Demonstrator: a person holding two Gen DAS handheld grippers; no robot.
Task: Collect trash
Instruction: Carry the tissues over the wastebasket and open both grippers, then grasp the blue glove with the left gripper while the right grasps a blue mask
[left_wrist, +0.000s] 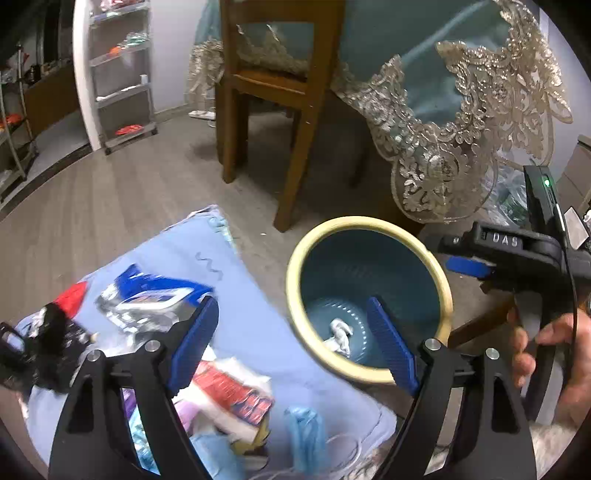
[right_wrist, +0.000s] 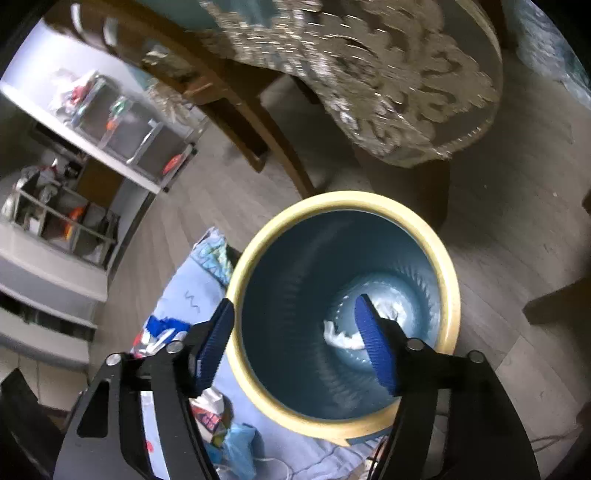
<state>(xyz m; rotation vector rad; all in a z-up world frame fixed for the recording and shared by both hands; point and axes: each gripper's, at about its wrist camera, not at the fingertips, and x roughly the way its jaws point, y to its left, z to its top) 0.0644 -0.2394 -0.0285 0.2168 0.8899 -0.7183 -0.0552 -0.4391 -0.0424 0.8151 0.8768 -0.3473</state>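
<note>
A blue bin with a cream rim (left_wrist: 369, 225) (right_wrist: 343, 199) stands on the floor at the edge of a light blue cloth (left_wrist: 243, 288) (right_wrist: 177, 295). White crumpled trash (left_wrist: 340, 332) (right_wrist: 341, 338) lies at its bottom. Several wrappers lie on the cloth: a blue and silver one (left_wrist: 155, 295), a red and white one (left_wrist: 229, 395), a blue plastic piece (left_wrist: 306, 439). My left gripper (left_wrist: 291, 339) is open and empty above the cloth and the bin's edge. My right gripper (right_wrist: 295, 339) is open and empty over the bin mouth; it also shows in the left wrist view (left_wrist: 469, 267).
A wooden chair (left_wrist: 273, 92) and a table with a lace cloth (left_wrist: 461, 110) stand just behind the bin. A white shelf unit (left_wrist: 118, 74) stands at the back left. Grey wood floor (left_wrist: 110, 192) surrounds the cloth.
</note>
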